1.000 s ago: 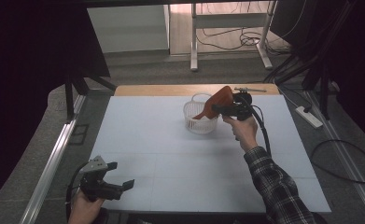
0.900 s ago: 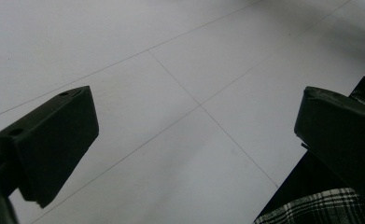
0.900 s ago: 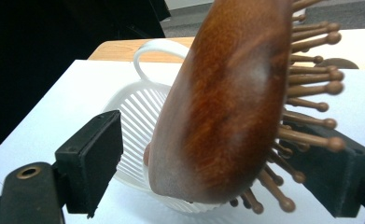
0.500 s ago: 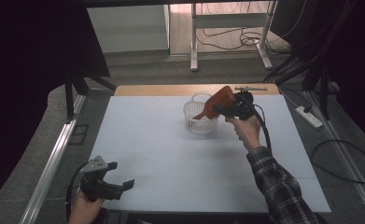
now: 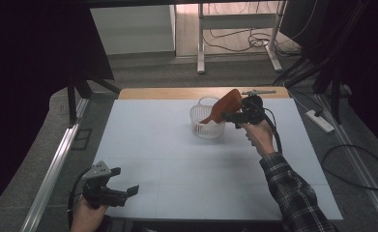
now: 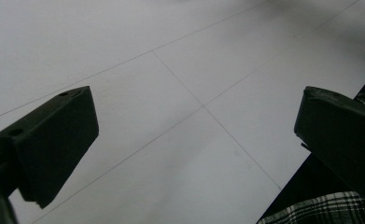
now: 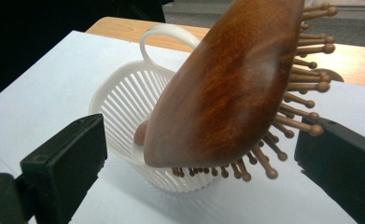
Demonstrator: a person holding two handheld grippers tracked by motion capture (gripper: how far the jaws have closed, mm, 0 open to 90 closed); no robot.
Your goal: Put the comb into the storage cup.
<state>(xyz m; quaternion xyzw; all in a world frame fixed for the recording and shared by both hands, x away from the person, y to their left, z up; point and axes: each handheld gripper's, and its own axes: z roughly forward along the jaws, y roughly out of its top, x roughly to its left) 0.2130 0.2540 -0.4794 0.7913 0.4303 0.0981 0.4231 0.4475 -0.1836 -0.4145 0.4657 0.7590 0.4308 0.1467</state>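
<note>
Your right gripper [image 7: 203, 154] has just been opening its fingers [image 7: 63, 163], and the wooden hairbrush [image 7: 227, 84] between them now looks freed, leaning handle-down in the white slotted basket [image 5: 207, 122] at the far middle of the tabletop [image 5: 177, 159], so I judge the placing as good as done. The brush's long axis runs tilted, handle down into the basket and head up and out over the rim toward your right gripper, bristles facing its right-hand finger. Your left gripper [image 6: 194, 140] rests with fingers spread and empty over the near left corner.
</note>
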